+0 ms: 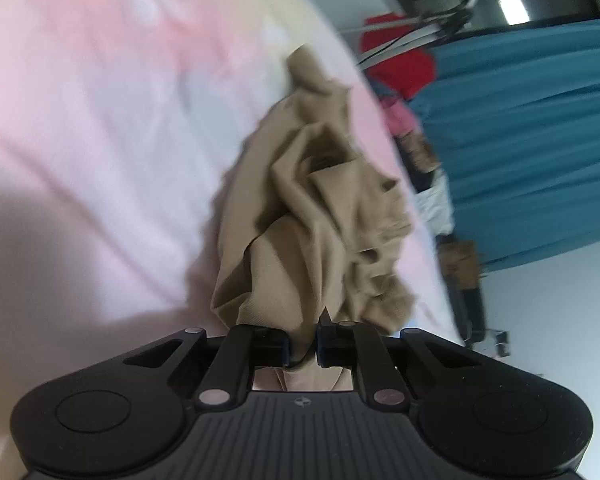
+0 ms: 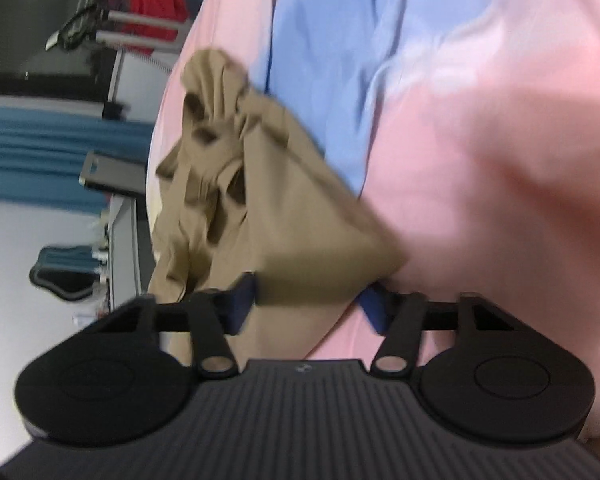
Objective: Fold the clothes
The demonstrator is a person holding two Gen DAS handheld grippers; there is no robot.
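Two grippers, both at the near edge of the tan garment (image 1: 320, 208). Your left gripper (image 1: 303, 346) has its fingers nearly pressed together, pinching a thin fold of tan cloth between the pads. Your right gripper (image 2: 306, 300) is wider: its fingers (image 2: 242, 298) stand apart with a thick bunch of the same garment (image 2: 260, 216) between them; it looks clamped, but blur hides the right pad's contact, so you cannot be sure. No earlier frame to compare.

The garment lies crumpled in a heap on the bed sheet (image 1: 100, 120), pink with a blue patch in the right view, close to the bed's far edge (image 1: 400, 152). Blue curtain (image 1: 540, 120) and a red item (image 1: 396, 68) sit beyond, off the bed.

Risks, as judgement: your left pinch is shallow, so a lift could let the cloth slip out. Your right grip may have taken several layers, so the piece might not spread flat. Pulling away from you could drag the heap over the bed's edge.
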